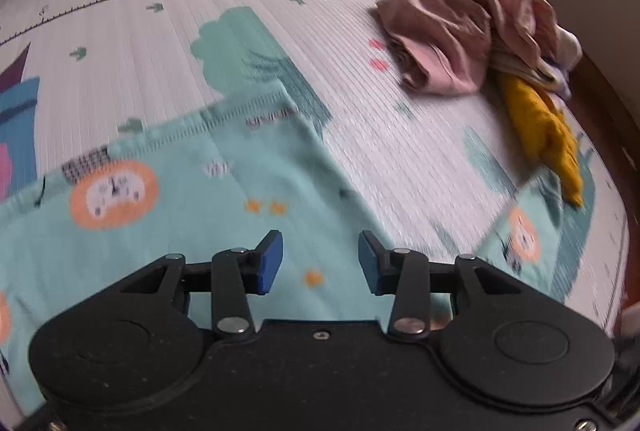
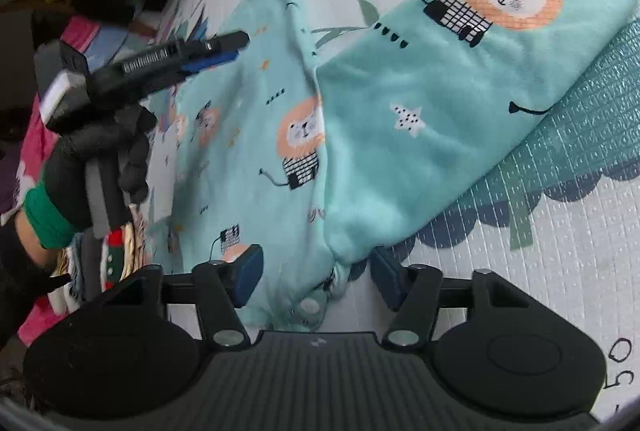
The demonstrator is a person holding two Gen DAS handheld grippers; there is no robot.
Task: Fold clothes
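A mint-green lion-print garment [image 2: 400, 119] lies spread on the mat, one part folded over; pink [image 1: 448, 39] and mustard [image 1: 540, 139] clothes sit crumpled far right.

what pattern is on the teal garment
Orange-maned lions and small stars on mint teal garment; clearest in the right wrist view.

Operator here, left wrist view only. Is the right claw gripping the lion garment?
Observer: No. The right claw is open; the mint lion garment's bunched edge sits between its pads, unpinched.
Operator: Any fastener there?
Observer: A white snap button shows on that edge.
Operator: Can you see my left claw?
Observer: Yes, the left claw shows side-on above the garment, in a black-gloved hand with a green cuff.
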